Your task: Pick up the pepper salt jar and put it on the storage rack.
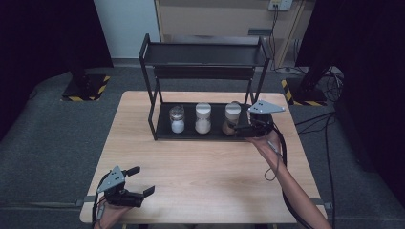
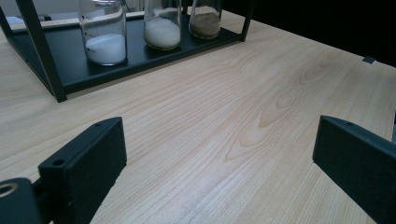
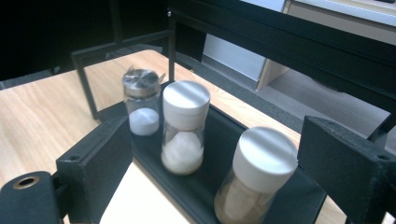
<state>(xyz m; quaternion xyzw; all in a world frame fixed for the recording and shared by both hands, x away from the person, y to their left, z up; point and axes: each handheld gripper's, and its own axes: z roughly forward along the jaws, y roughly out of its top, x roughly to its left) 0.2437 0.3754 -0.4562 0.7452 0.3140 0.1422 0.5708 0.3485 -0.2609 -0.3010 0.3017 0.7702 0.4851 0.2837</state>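
A black two-tier rack (image 1: 162,136) stands at the table's far middle, with three jars on its lower shelf. The left jar (image 1: 177,119) (image 3: 141,105) has a metal lid and white powder. The middle jar (image 1: 203,118) (image 3: 184,133) has a white cap and white grains. The right jar (image 1: 232,118) (image 3: 260,175) holds brown powder. My right gripper (image 1: 240,127) (image 3: 219,168) is open at the rack's right end, with the brown jar between its jaws and nearer the right one; the pads do not press it. My left gripper (image 1: 142,180) (image 2: 219,163) rests open and empty near the front left edge.
The rack's upper shelf (image 1: 205,53) and its right front post (image 1: 250,93) stand close above and beside my right gripper. A cable (image 1: 277,162) trails along the person's right forearm. Bare wooden tabletop (image 1: 205,171) lies between the rack and the front edge.
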